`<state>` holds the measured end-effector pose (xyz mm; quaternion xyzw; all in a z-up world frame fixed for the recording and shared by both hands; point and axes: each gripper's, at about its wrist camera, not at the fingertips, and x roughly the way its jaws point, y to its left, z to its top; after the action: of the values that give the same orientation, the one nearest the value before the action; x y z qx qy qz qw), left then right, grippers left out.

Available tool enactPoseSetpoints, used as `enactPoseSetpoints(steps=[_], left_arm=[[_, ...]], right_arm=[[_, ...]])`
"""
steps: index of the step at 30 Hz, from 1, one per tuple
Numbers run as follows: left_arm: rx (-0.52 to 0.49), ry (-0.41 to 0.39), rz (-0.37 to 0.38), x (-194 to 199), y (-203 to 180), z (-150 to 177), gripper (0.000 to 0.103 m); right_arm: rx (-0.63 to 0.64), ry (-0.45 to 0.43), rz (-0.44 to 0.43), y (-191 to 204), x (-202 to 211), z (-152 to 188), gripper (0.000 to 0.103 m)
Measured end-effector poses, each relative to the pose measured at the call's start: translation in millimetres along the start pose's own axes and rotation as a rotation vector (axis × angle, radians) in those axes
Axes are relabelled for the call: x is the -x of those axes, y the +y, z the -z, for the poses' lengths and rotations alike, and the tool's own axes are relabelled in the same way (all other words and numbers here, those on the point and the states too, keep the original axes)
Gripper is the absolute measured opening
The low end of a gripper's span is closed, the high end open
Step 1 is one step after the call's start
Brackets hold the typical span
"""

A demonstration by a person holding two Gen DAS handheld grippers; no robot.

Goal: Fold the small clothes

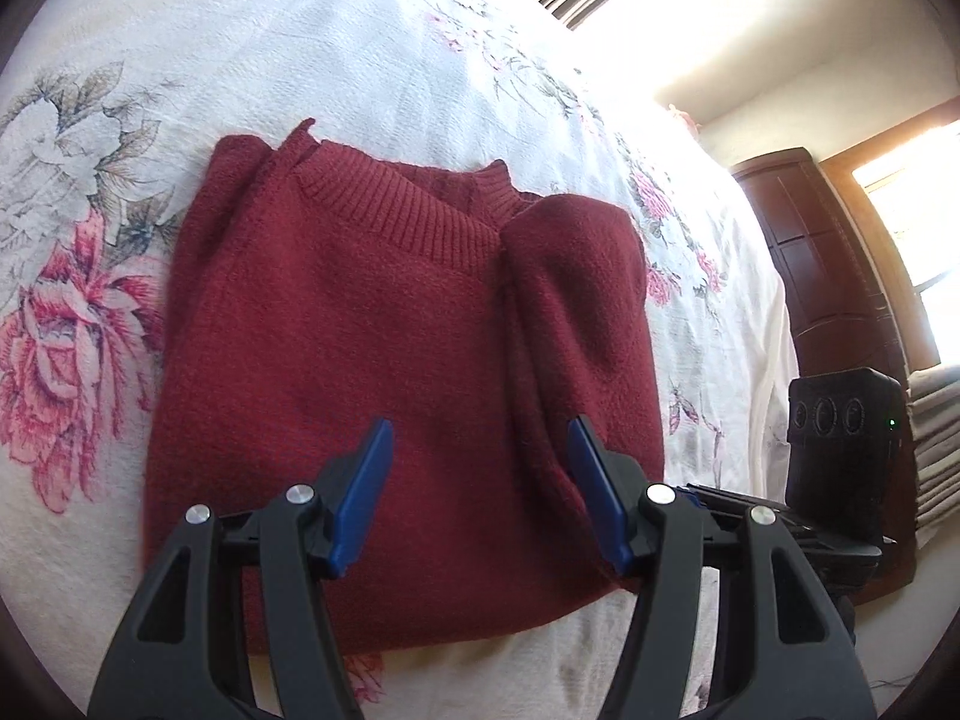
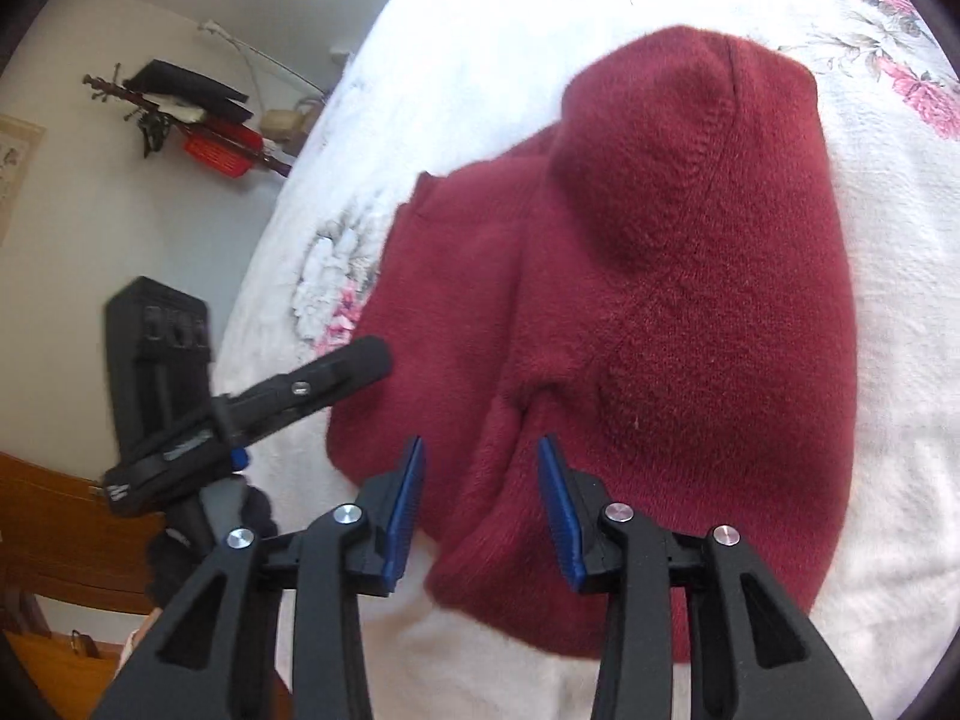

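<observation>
While both grippers hang above it, the dark red knitted sweater (image 1: 372, 324) lies folded on a white bedspread (image 1: 252, 48) with pink and grey flowers. Its ribbed collar (image 1: 396, 198) is at the far side in the left wrist view, and one sleeve is folded over the body along the right edge.

The left gripper (image 1: 477, 492) is over the near part of the sweater. Its jaws are spread wide, and nothing is between the blue pads (image 1: 366, 492). I cannot tell if the tips touch the wool.

The right gripper (image 2: 480, 510) is over a soft fold near the sweater's edge. Its jaws are also spread apart and hold nothing. In the right wrist view, the left gripper appears from the side, its black finger reaching over the sweater's edge.

A dark wooden cabinet (image 1: 822, 252) stands beyond the bed.
</observation>
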<state>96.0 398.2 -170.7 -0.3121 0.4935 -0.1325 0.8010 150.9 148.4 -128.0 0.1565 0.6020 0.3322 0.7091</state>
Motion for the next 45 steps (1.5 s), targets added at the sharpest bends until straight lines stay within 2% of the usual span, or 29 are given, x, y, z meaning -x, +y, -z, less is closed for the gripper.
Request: enactPoseSetpoints(steps=[2, 5, 8, 10, 15, 20, 26, 27, 28, 31, 38, 42, 45], left_arm=[[0.014, 0.028, 0.023, -12.7, -4.7, -0.3, 0.06], [0.042, 0.044, 0.046, -29.7, -9.0, -0.4, 0.06], [0.07, 0.057, 0.062, -46.7, -11.3, -2.5, 0.06], [0.089, 0.061, 0.067, -56.8, -12.4, -4.9, 0.06], [0.13, 0.053, 0.076, -76.1, -12.9, -11.5, 0.06], [0.116, 0.053, 0.068, -86.0, -21.0, -17.5, 0.06], [0.104, 0.04, 0.054, -93.6, -30.8, -21.2, 0.05], [0.097, 0.037, 0.043, -93.9, -31.7, -20.8, 0.043], [0.092, 0.033, 0.034, -92.8, -31.4, -20.0, 0.032], [0.09, 0.013, 0.036, -88.6, -30.5, -20.1, 0.018], [0.044, -0.045, 0.076, -57.5, -45.7, -24.4, 0.014], [0.022, -0.075, 0.098, -24.6, -47.1, -32.4, 0.014], [0.009, -0.092, 0.087, 3.0, -36.8, -40.9, 0.014]], right_arm=[[-0.004, -0.043, -0.011, -4.7, 26.3, 6.0, 0.04], [-0.014, -0.09, 0.05, -25.9, 59.4, 18.1, 0.041], [-0.044, -0.094, 0.138, -58.7, 73.9, 32.1, 0.041], [-0.081, -0.08, 0.151, -81.0, 74.1, 42.6, 0.041], [-0.121, -0.059, 0.137, -110.5, 66.1, 63.8, 0.041], [-0.138, -0.066, 0.101, -120.6, 54.3, 71.1, 0.041], [-0.153, -0.089, 0.081, -127.4, 59.2, 77.7, 0.041], [-0.147, -0.095, 0.088, -125.9, 62.1, 80.5, 0.041], [-0.137, -0.1, 0.094, -124.1, 64.7, 81.7, 0.041], [-0.115, -0.11, 0.113, -117.6, 71.9, 86.5, 0.041], [-0.122, -0.139, 0.075, -110.3, 81.9, 96.8, 0.041], [-0.11, -0.14, 0.065, -102.5, 82.3, 95.2, 0.041], [-0.096, -0.139, 0.054, -96.2, 82.1, 92.8, 0.041]])
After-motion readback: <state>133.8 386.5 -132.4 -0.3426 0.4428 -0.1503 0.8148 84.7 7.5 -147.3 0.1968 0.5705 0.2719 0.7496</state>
